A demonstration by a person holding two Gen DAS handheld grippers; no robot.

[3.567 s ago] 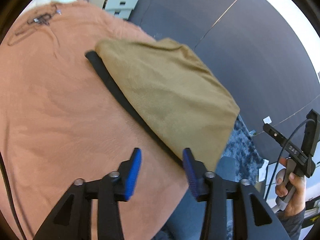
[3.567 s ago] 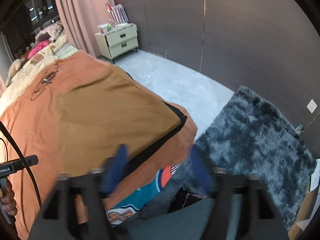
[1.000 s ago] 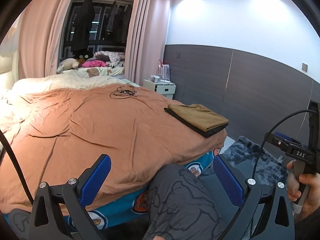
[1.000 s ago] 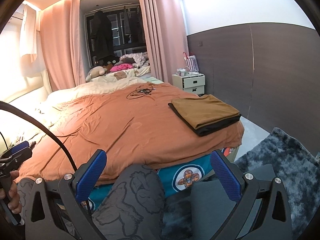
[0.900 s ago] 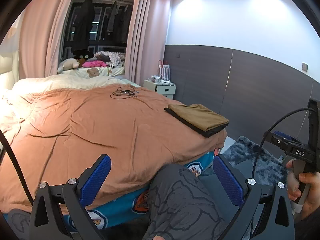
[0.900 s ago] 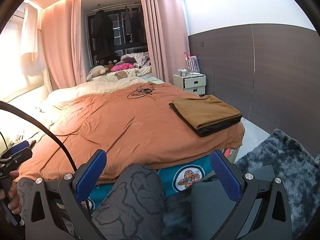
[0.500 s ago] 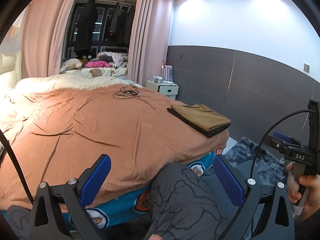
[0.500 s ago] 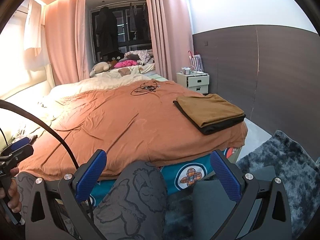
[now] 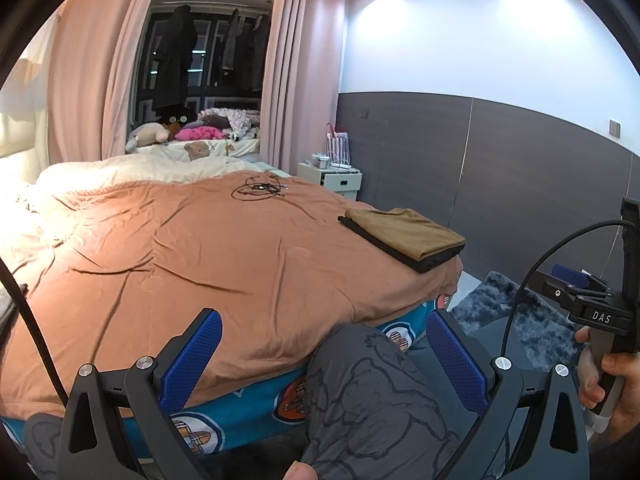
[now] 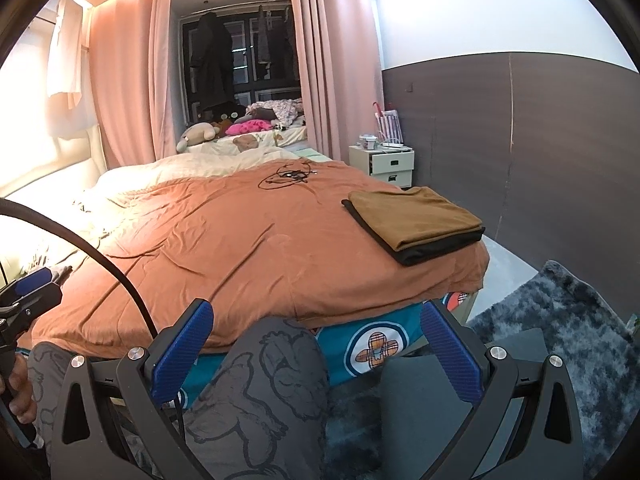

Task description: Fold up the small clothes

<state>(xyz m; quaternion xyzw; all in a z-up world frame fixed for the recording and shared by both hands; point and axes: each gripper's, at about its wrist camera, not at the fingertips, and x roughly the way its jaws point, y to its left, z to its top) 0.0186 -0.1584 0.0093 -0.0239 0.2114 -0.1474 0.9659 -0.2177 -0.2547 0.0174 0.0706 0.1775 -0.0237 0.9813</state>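
Both grippers are held low at the foot of the bed (image 9: 240,272), above the person's knees. The left gripper (image 9: 324,360) and right gripper (image 10: 316,348) have their jaws spread wide, empty. The folded clothes (image 9: 404,236) lie stacked at the bed's near right corner.

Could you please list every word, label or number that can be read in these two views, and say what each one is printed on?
"DAS": white letters on the black body of the right claw, seen in the left wrist view.
Round emblems on the teal bed sheet: a plaid cross pattern only, no legible text.
Items on the white nightstand: too small to read.
Nothing else in either view carries readable text.
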